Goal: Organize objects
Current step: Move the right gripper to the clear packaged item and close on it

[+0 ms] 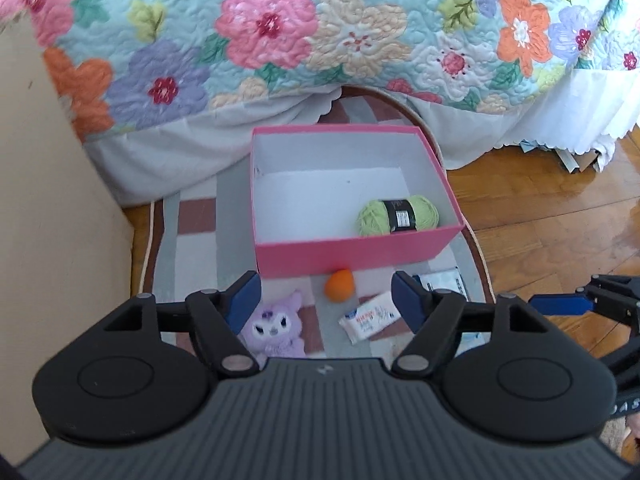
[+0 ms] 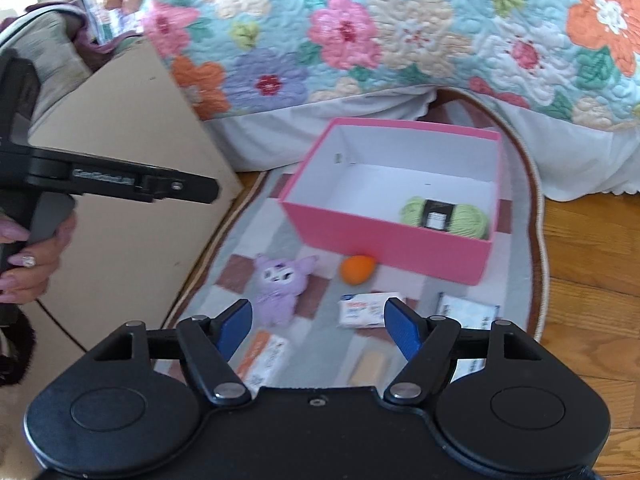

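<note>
Left wrist view: only the green yarn skein (image 1: 398, 216) lies in the pink box (image 1: 352, 250) at centre (lower right corner); plush toy (image 1: 276, 326), orange sponge (image 1: 339, 285) and wipes packet (image 1: 370, 316) remain on the rug (image 1: 192, 240). Both tongs, left (image 1: 326, 300) and right (image 2: 318, 326), gape empty.

The purple plush (image 1: 276, 326) is partly covered by the left gripper's (image 1: 326, 298) left finger and body in the left wrist view. The white packet (image 1: 442, 282) behind the right finger is mostly hidden. Print on the tissue pack (image 2: 360, 310) between the right gripper's (image 2: 318, 320) jaws is too blurred to be read. The orange-and-white box (image 2: 264, 358) and tan block (image 2: 370, 368) below the jaws are cut off by the gripper body. The yarn label (image 2: 436, 216) cannot be read.
</note>
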A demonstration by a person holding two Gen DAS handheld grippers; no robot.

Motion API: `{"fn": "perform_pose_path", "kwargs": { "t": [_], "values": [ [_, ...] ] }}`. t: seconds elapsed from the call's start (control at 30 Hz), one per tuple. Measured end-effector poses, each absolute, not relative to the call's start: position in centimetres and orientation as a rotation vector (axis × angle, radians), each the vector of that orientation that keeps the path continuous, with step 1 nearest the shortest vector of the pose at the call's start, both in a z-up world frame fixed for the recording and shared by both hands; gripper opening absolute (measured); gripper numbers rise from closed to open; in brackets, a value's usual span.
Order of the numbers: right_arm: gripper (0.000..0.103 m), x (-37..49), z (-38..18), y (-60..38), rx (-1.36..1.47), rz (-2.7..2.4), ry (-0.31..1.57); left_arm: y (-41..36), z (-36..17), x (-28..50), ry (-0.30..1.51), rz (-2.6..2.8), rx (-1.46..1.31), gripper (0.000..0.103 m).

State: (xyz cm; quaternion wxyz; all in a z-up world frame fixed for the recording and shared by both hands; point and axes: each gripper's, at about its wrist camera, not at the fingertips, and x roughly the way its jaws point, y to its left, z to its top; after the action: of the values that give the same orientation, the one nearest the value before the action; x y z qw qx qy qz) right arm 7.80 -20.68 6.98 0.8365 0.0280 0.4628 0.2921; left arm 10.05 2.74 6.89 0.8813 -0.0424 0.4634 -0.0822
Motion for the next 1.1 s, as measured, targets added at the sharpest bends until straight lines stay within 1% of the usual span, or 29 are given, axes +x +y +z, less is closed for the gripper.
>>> {"fn": "perform_pose_path", "kwargs": {
  "t": [0.23, 0.43, 0.63, 0.87, 1.0, 1.1],
  "values": [
    [0.078, 5.1, 4.8, -18.3, 0.036, 0.696, 0.984, 3.8, 2.3, 7.4, 1.05, -0.167, -0.13, 0.072],
    [0.078, 4.4, 0.6, -16.0, 0.048, 0.731, 1.023, 4.2, -1.6, 6.6, 1.11, -0.162, -0.146, 0.072],
    [0.078, 4.6, -3.2, -13.3, -0.014, 0.719, 1.055, 4.7, -5.8, 6.3, 1.161, -0.132, -0.153, 0.072],
    [0.078, 4.8, -7.2, -10.8, 0.01, 0.737, 1.113, 5.4, -10.6, 5.8, 1.251, -0.126, -0.225, 0.072],
    [0.078, 4.6, -9.3, -9.3, -0.018, 0.715, 1.149, 5.8, -12.7, 5.5, 1.31, -0.129, -0.308, 0.072],
    [0.078, 4.2, -10.2, -8.8, -0.019, 0.719, 1.157, 5.5, -13.2, 5.3, 1.309, -0.144, -0.33, 0.072]
  ]
}}
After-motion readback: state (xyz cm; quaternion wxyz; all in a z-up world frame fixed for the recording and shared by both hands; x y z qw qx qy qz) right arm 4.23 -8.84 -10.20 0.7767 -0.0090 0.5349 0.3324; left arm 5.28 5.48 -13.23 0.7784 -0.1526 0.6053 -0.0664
